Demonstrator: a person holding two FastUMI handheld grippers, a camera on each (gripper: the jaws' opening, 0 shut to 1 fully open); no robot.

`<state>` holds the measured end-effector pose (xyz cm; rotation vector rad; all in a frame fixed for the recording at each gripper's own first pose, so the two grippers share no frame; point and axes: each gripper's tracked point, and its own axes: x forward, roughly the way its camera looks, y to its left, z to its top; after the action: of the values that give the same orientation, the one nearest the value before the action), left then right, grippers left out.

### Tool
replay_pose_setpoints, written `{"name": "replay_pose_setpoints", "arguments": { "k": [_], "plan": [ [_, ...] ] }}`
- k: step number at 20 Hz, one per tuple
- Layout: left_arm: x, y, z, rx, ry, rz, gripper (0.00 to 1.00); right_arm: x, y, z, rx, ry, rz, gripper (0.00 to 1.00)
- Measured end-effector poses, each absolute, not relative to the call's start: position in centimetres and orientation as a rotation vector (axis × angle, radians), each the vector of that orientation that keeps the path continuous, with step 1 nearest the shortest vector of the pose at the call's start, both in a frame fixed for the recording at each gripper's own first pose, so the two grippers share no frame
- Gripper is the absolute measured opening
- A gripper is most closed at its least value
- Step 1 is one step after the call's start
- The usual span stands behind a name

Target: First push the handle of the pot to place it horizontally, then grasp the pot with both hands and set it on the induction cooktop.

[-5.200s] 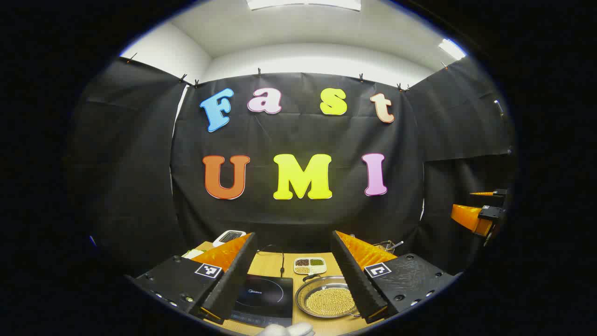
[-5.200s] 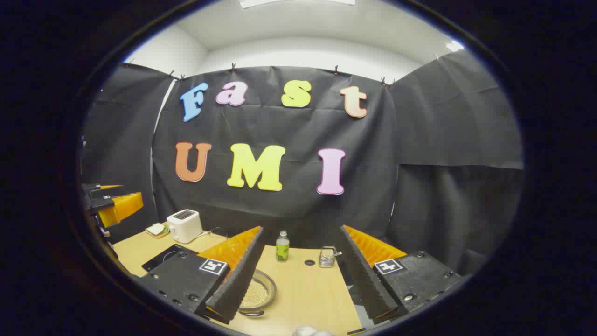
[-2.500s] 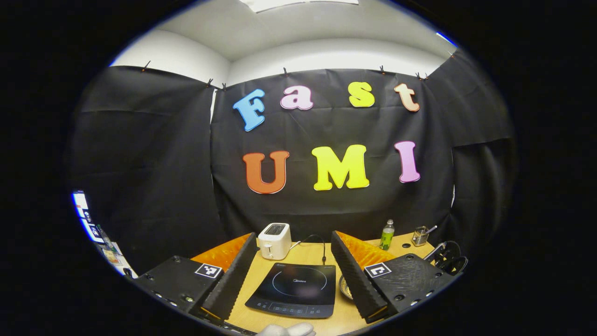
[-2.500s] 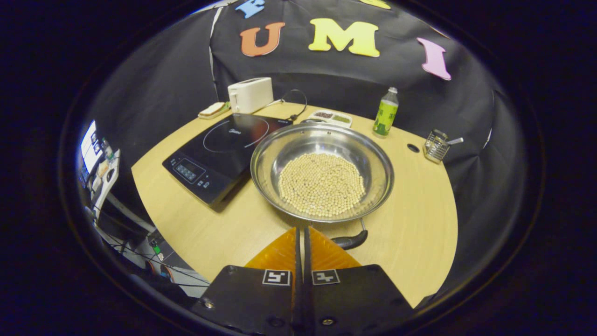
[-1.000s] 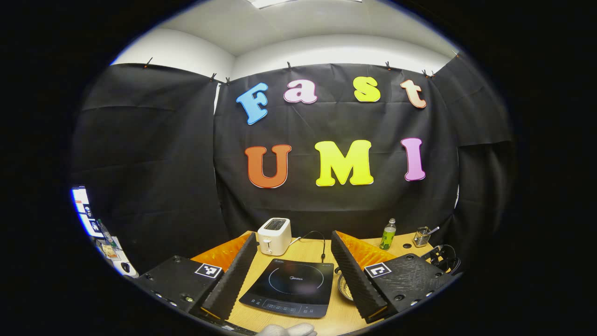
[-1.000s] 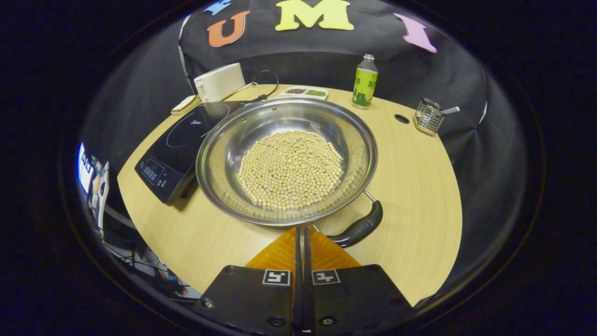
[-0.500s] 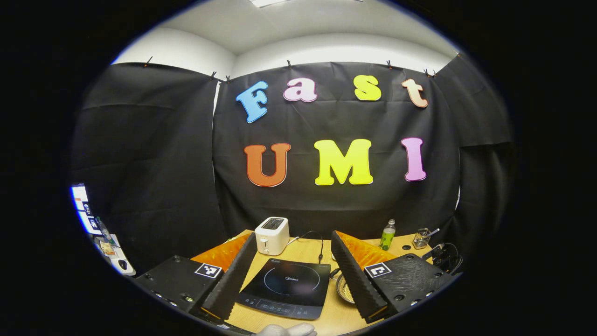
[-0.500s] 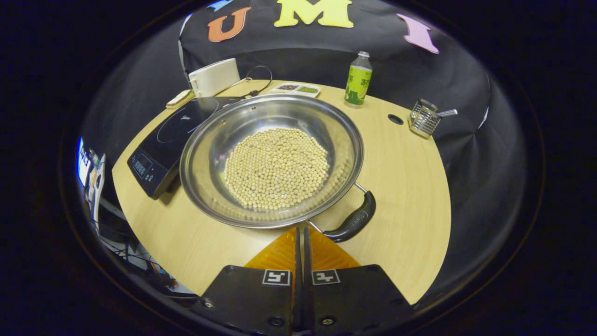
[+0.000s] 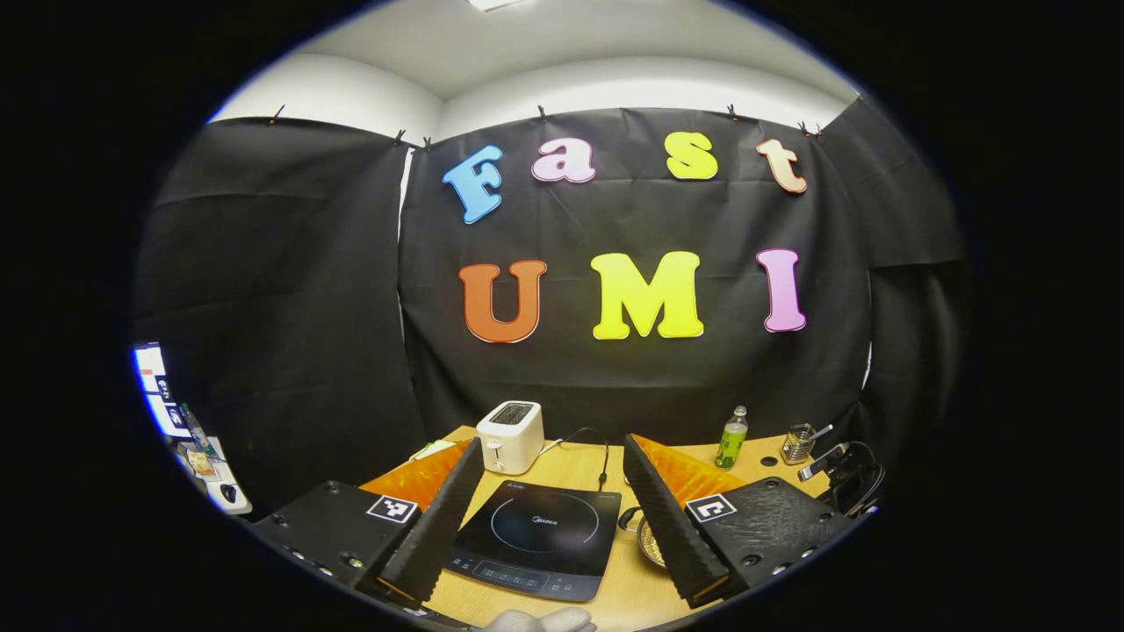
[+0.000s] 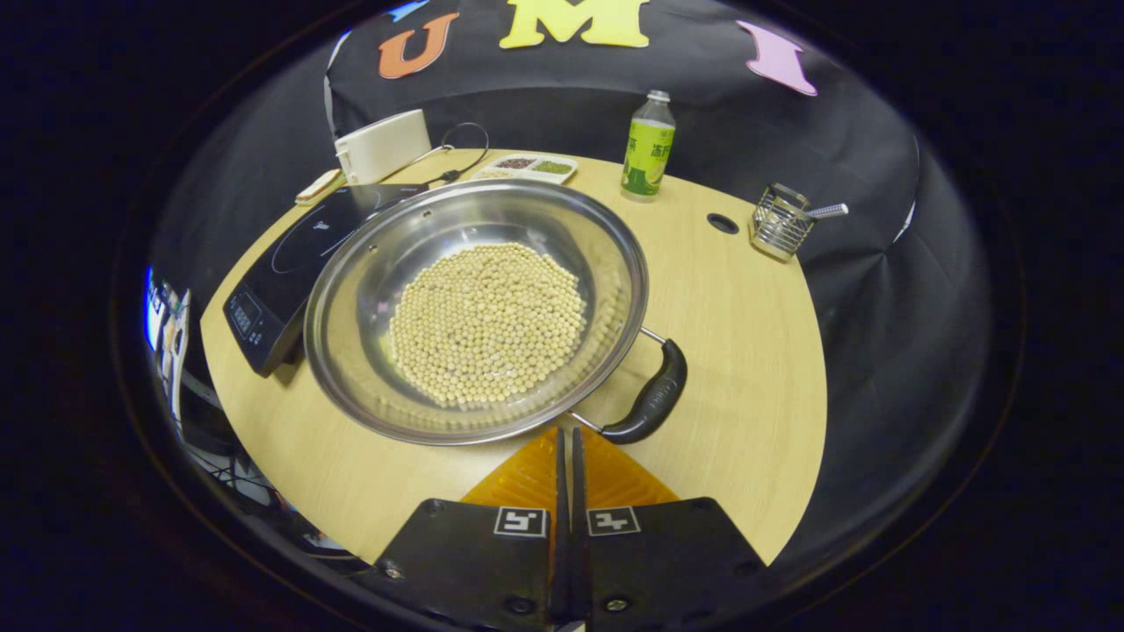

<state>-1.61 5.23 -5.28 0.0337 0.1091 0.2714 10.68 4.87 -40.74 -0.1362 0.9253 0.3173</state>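
Above the table (image 10: 746,351), right gripper (image 10: 567,432) fingers pressed together near pot (image 10: 474,307) handle (image 10: 650,404); left gripper (image 9: 553,491) fingers wide apart, empty.

A wide, shallow steel pot (image 10: 351,290) holding pale round beans sits on the bench, its black handle (image 10: 654,399) pointing to the near right. It lies just beside the flat black induction cooktop (image 10: 290,263), its rim overlapping the cooktop's edge.

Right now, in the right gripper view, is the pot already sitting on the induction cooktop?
No, the pot of beans rests on the wooden table, beside the induction cooktop, whose glass surface lies bare.
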Motion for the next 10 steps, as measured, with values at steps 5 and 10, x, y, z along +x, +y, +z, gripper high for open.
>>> {"name": "replay_pose_setpoints", "arguments": {
  "k": [5, 10],
  "plan": [
    [-0.7, 5.1, -6.2, 0.022, 0.128, 0.296, 0.95, 12.3, 3.5, -40.7, -0.167, 0.926, 0.322, 0.01],
    [0.2, 4.9, -7.5, 0.028, 0.149, 0.320, 0.95, 14.4, 2.1, -40.7, -0.200, 0.917, 0.325, 0.04]
  ]
}}
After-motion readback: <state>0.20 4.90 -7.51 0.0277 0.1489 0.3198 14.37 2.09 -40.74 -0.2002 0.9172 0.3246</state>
